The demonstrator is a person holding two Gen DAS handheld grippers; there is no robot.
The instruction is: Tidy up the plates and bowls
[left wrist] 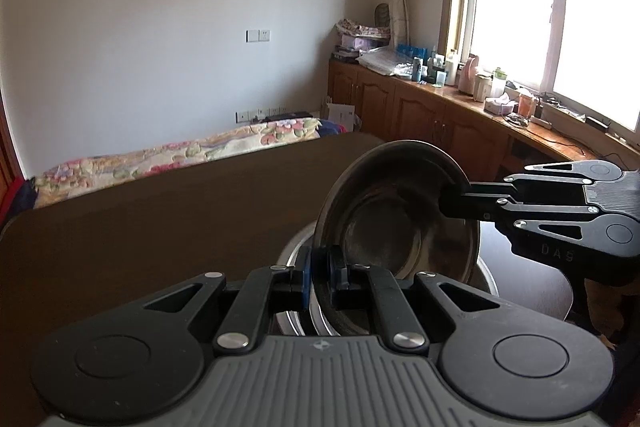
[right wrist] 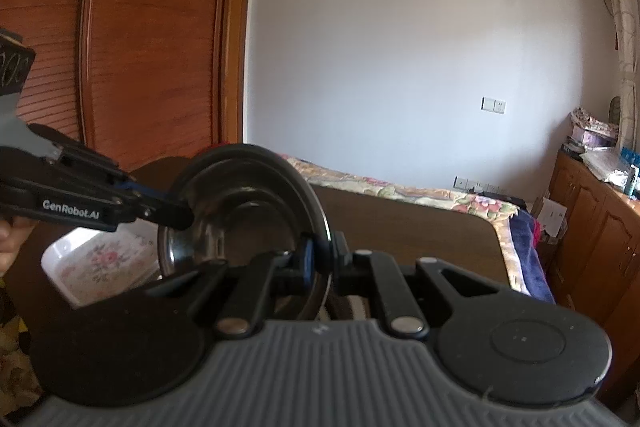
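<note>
Surface: dark, carrying a steel plate and a floral tray.
Bowl: steel, tipped on edge above the plate, opening facing sideways, rim plane near upright.
Left hand-held gripper: clamped on bowl rim.
Right hand-held gripper: clamped on opposite rim.
Progress: bowl aloft, not yet set down; stacking remains.
</note>
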